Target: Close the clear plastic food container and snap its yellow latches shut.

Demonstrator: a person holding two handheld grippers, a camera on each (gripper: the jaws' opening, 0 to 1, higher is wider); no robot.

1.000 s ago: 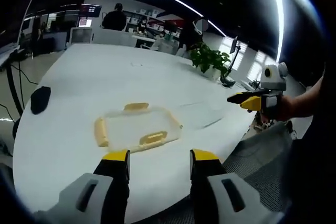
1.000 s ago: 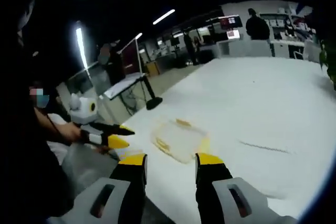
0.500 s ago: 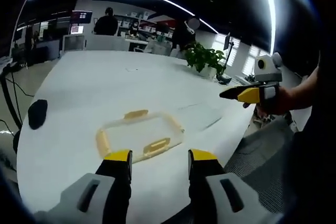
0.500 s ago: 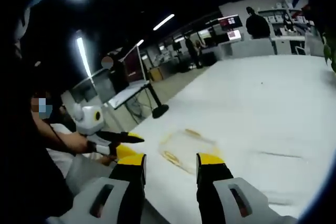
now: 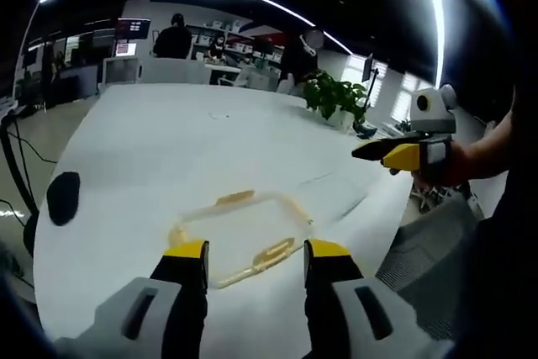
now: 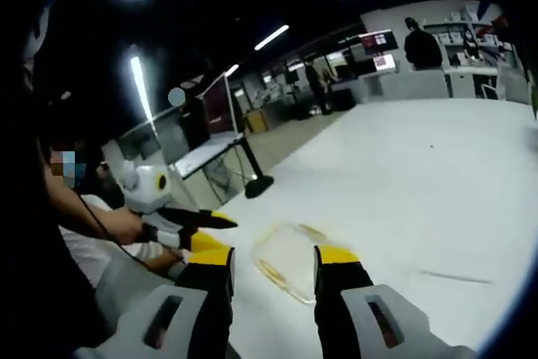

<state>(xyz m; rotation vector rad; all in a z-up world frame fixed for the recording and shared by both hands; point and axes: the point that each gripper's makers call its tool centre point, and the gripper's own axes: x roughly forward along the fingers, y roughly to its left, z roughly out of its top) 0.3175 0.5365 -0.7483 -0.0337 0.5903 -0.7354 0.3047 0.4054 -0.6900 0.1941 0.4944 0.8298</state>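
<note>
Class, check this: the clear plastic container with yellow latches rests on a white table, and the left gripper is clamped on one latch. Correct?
Not quite. The left gripper view shows the left gripper open and gripping nothing. The clear plastic container with yellow latches does rest on the white table.

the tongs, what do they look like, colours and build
Each set of tongs has two grey bodies with black arms capped in yellow tips: the left tongs and the right tongs. The grey bodies carry dark oblong slots. Seen from the side, the right tongs have tapering yellow and black arms ahead of the person's hand.
</note>
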